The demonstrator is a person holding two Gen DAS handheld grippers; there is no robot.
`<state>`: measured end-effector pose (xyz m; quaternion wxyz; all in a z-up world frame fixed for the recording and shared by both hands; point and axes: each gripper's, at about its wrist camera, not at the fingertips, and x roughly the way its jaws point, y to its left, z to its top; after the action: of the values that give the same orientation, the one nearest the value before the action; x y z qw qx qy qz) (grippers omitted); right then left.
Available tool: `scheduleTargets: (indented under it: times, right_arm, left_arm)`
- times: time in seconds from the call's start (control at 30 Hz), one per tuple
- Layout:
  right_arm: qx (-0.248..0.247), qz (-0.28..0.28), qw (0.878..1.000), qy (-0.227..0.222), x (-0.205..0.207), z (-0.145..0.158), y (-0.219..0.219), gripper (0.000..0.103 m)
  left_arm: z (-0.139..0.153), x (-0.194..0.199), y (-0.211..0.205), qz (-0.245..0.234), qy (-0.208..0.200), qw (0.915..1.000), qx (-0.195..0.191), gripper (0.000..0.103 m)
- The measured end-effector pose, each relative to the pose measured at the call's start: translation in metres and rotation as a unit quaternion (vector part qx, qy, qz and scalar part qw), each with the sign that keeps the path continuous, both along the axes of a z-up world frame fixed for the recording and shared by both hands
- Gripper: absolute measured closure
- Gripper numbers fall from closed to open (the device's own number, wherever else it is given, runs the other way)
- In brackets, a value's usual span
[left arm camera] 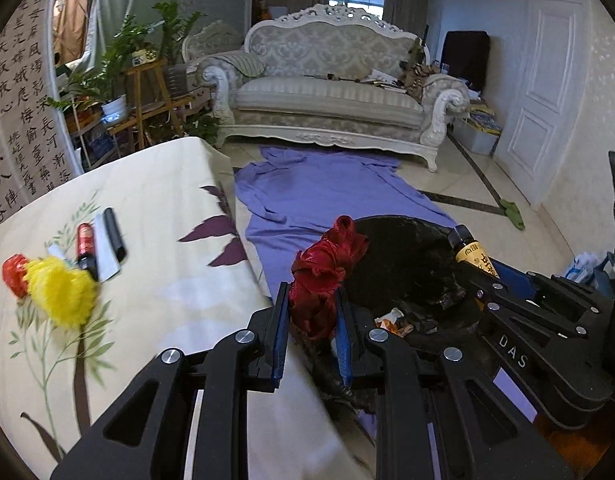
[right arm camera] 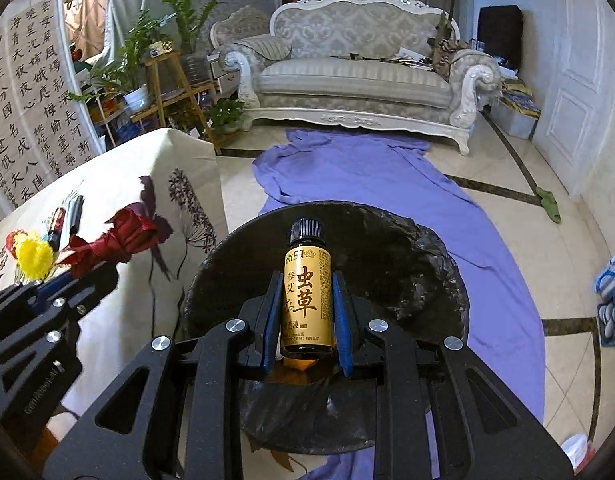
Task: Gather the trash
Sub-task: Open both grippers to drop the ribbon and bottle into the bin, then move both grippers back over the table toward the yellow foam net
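My left gripper (left arm camera: 311, 296) is shut on a crumpled dark red ribbon (left arm camera: 327, 272) and holds it at the table's right edge, beside the black-lined trash bin (left arm camera: 407, 264). It also shows in the right wrist view (right arm camera: 115, 240). My right gripper (right arm camera: 303, 296) is shut on a small brown bottle with a gold label (right arm camera: 307, 292), held upright over the open bin (right arm camera: 407, 264). The bottle also shows in the left wrist view (left arm camera: 473, 254). On the tablecloth lie a yellow pom-pom (left arm camera: 61, 292), a red scrap (left arm camera: 13, 274), a small red bottle (left arm camera: 85, 250) and a black pen-like stick (left arm camera: 114, 234).
The table (left arm camera: 167, 280) has a floral cream cloth. A purple sheet (left arm camera: 331, 188) lies on the tiled floor toward an ornate sofa (left arm camera: 331, 92). Plants on wooden stands (left arm camera: 147, 88) are at the left. Wrapper scraps (left arm camera: 393, 320) lie in the bin. A white door (left arm camera: 539, 120) is at the right.
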<state>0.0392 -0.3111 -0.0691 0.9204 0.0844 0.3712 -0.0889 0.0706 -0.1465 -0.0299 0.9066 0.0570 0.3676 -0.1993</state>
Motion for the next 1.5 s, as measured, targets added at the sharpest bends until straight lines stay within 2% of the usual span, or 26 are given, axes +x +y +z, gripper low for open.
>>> scheduleTargets:
  times: [0.33, 0.4, 0.47, 0.5, 0.6, 0.73, 0.87, 1.2, 1.5]
  right_arm:
    - [0.013, -0.015, 1.0, 0.007, 0.014, -0.016, -0.023, 0.079]
    - [0.015, -0.017, 1.0, 0.009, 0.016, -0.019, -0.026, 0.075]
    - [0.014, -0.022, 1.0, 0.011, 0.016, -0.022, -0.029, 0.065]
    - [0.013, -0.024, 1.0, 0.011, 0.016, -0.021, -0.03, 0.064]
    - [0.011, -0.03, 0.999, 0.011, 0.014, -0.022, -0.033, 0.062]
    - [0.01, -0.034, 0.999, 0.012, 0.011, -0.022, -0.033, 0.055]
    - [0.01, -0.028, 1.0, 0.011, 0.01, -0.021, -0.03, 0.053]
    - [0.008, 0.029, 1.0, -0.003, 0.01, -0.003, 0.027, 0.046]
    - [0.003, 0.115, 0.993, -0.008, 0.024, 0.009, 0.101, 0.042]
  left_arm:
    - [-0.012, 0.016, -0.028, -0.02, -0.006, 0.9995, 0.023, 0.081]
    - [-0.014, 0.018, -0.029, -0.023, 0.003, 0.9994, 0.024, 0.074]
    - [-0.014, 0.019, -0.027, -0.018, 0.004, 0.9995, 0.024, 0.06]
    - [-0.013, 0.019, -0.025, -0.016, 0.004, 0.9996, 0.023, 0.055]
    - [-0.011, 0.018, -0.02, -0.01, 0.006, 0.9998, 0.016, 0.05]
    - [-0.007, 0.013, -0.014, 0.0, 0.006, 0.9999, 0.01, 0.042]
    - [-0.002, 0.008, -0.004, 0.012, -0.001, 0.9999, 0.007, 0.035]
    - [0.007, -0.004, 0.055, 0.068, -0.008, 0.9976, 0.006, 0.033]
    - [0.002, -0.011, 0.136, 0.157, 0.003, 0.9876, 0.01, 0.033]
